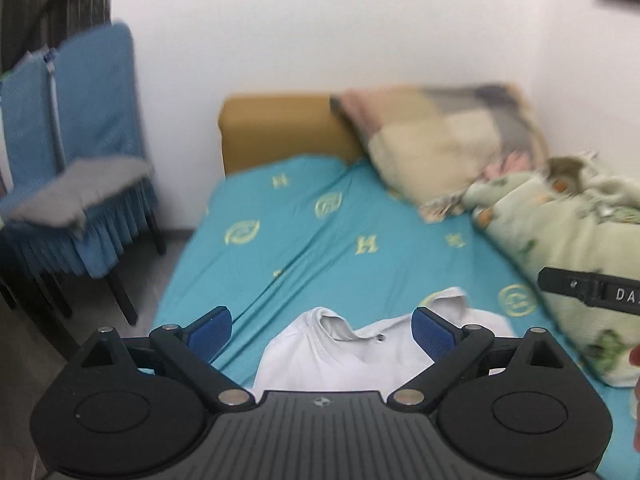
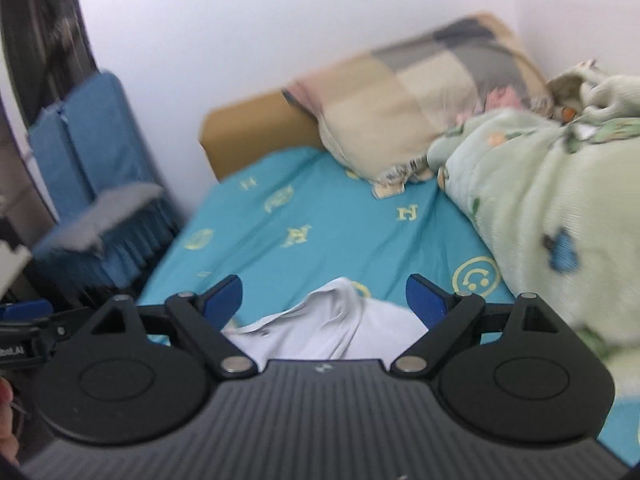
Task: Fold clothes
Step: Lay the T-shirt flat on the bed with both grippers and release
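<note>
A white collared shirt [image 1: 344,356] lies on the teal bed sheet [image 1: 304,232], collar end away from me. My left gripper [image 1: 322,334] is open above the shirt's collar, its blue pads apart and holding nothing. In the right wrist view the same shirt [image 2: 340,328] shows its collar and button placket between the fingers of my right gripper [image 2: 324,300], which is open and empty above it. Part of the right gripper shows at the right edge of the left wrist view [image 1: 592,290]. Most of the shirt's body is hidden under the gripper housings.
A patchwork pillow [image 1: 444,140] leans on the mustard headboard [image 1: 280,128]. A pale green quilt [image 1: 560,240] is heaped along the bed's right side. Blue-covered chairs [image 1: 80,152] with a grey cloth [image 1: 80,188] stand left of the bed.
</note>
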Demonstrator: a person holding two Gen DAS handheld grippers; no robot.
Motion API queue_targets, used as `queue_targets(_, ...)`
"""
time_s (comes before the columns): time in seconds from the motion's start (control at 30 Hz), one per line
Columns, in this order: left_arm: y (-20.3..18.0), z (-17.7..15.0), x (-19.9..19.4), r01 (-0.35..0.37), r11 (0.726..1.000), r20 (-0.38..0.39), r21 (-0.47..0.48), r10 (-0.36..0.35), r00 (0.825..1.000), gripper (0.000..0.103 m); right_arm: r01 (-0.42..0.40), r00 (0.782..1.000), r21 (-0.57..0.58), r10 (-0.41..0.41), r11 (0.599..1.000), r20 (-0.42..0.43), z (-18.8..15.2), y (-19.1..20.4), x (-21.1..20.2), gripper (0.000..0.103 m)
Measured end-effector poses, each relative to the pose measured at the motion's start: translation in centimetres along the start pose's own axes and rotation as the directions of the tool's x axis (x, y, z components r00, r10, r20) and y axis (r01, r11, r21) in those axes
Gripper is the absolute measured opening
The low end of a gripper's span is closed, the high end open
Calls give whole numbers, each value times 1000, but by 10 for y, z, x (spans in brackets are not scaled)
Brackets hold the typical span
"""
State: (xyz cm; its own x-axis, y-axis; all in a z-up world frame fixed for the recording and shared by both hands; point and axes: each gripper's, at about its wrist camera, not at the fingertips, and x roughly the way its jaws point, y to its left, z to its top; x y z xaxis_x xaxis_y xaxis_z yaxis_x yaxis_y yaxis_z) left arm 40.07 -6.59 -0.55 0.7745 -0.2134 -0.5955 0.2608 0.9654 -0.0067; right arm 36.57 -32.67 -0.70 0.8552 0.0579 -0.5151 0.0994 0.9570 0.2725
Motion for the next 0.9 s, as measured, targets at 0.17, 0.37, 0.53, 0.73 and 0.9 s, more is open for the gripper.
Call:
queue_targets(0.17,-16,-28,-123,21,1000,126,14,-23,992,99,-30,998,33,28,999,64,-40,7,-88,90)
queue_targets(0.37,-38,-111,-213,23,1000,152,-21,-19,988,99,-54,992,67,46,996,121,-97,10,-184,90)
queue_targets(0.53,-36,-177,-242,22,992,126,-124,-6,992,98,-79,989,86,67,993,132,-120,7,-209,90)
queue_targets(0.73,1,-202,-200,-54,967,19,-249,61,998,94,-114,986,111,98,987,138,-140,3,-227,81)
queue_targets(0.9,51,-202,-138,-122,898,-46,-423,113,992,92,-143,983,127,126,981,132,-156,1,-231,78)
